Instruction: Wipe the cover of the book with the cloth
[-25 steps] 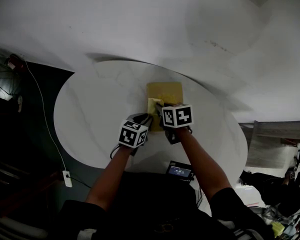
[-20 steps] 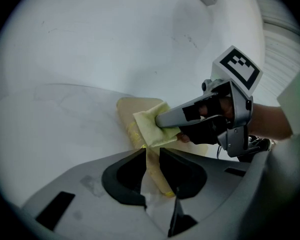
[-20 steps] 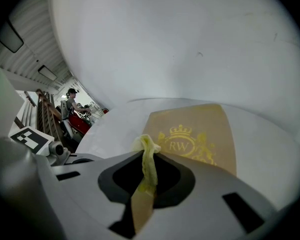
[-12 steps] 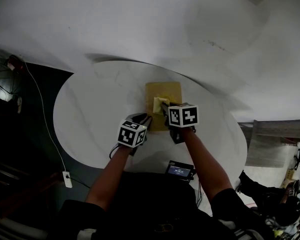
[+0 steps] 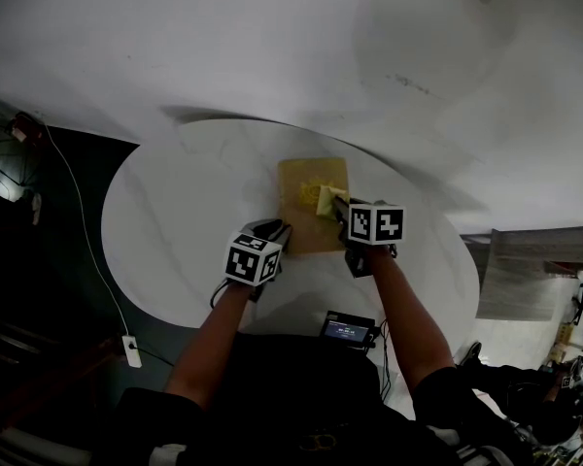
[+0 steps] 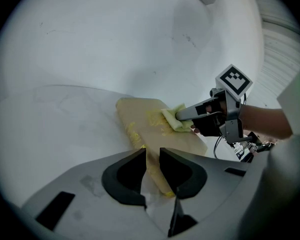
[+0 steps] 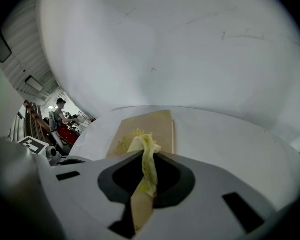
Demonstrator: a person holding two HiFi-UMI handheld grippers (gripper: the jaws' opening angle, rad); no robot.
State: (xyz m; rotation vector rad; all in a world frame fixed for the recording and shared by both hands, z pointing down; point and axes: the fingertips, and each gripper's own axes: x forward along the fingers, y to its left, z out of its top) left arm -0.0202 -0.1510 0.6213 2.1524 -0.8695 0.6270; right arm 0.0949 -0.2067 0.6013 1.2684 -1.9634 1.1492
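The book (image 7: 157, 121) bears illegibly small gold print (image 7: 124, 143).

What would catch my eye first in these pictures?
On a round white table, the right gripper presses a yellow-green cloth onto the cover of a tan book. The left gripper clamps the book's near edge. Each gripper carries a bold black-and-white marker cube.

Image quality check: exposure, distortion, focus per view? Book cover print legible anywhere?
Head view: dim, lower part nearly black, table evenly lit, book small, its print unreadable. Left gripper view: strong fisheye, dark vignette, cloth on the book fairly sharp. Right gripper view: same fisheye, cloth between the jaws soft, cover print blurred.
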